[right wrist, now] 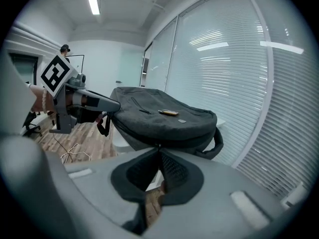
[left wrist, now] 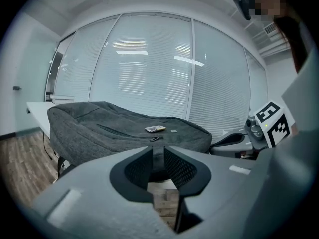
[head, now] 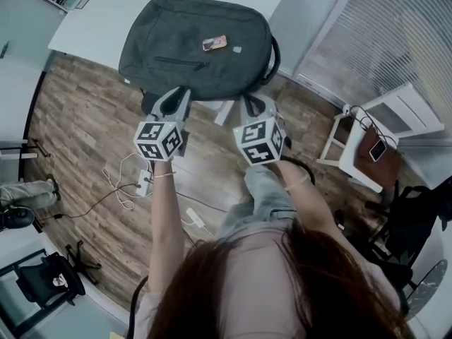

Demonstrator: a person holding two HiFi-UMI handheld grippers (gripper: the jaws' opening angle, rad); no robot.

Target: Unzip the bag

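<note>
Overhanging the near edge of the white table (head: 99, 20), the dark grey fabric backpack (head: 194, 44) lies flat, front panel up, just ahead of both tongs. Its near rim juts past the table edge, with brown wooden plank floor (head: 78, 126) open beneath it and beneath the tongs. White cables (head: 120, 189) lie on the floor below the left tongs (left wrist: 158, 151). A white frame stand (head: 395, 111) sits well apart, off to the outer side of the right tongs (right wrist: 159, 148). Beyond the backpack rises a glass wall with white blinds (left wrist: 149, 68).

The left tongs stand narrowly apart, level with the backpack's near rim, and the pads press on nothing that shows. The right tongs are closed, their tips meeting right at the rim's seam; whether they pinch anything there I cannot tell. The two tongs sit side by side, near each other, both at the overhanging rim. A small orange label (head: 215, 43) lies on the panel further ahead.
</note>
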